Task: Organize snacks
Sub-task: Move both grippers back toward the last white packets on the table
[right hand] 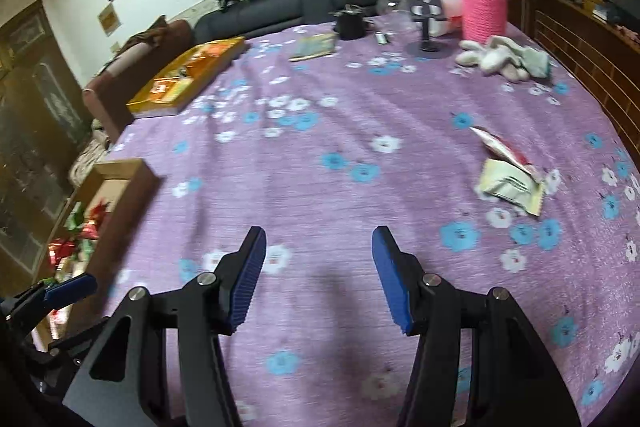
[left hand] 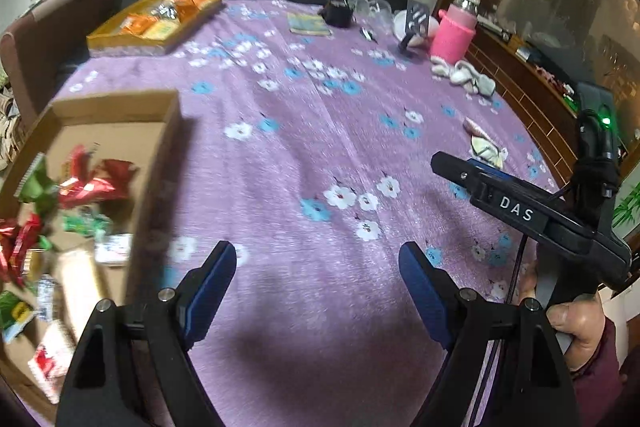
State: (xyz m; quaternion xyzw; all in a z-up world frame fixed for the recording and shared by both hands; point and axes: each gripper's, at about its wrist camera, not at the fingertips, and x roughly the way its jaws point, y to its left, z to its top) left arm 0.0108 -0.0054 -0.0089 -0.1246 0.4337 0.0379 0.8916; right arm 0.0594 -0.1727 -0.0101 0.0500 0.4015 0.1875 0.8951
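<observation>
Two loose snack packets lay on the worktop (right hand: 320,155), which was covered by a purple flowered cloth: a pale packet (right hand: 510,185) and a red-and-white packet (right hand: 502,147) touching its far edge. From the right tongs (right hand: 318,271) they lay ahead and off to the right, well apart from the tips. The pale packet's long axis ran slantwise, from near-right to far-left, so the tongs would probably have needed to swing right and turn to close across its narrow width.

The right tongs stood apart with nothing between them, above bare cloth. The left tongs (left hand: 318,277) were likewise apart and empty. In the left view the same packets (left hand: 486,145) showed only far to the right, partly behind the right tool, so the right hand (left hand: 580,323) was judged the nearer one for the pick.

The cardboard box (left hand: 154,163), already holding mixed sweets and packets, sat just left of the left tongs, at the opposite side from the loose packets. A yellow tray (right hand: 188,75) of snacks stood at the far left.
</observation>
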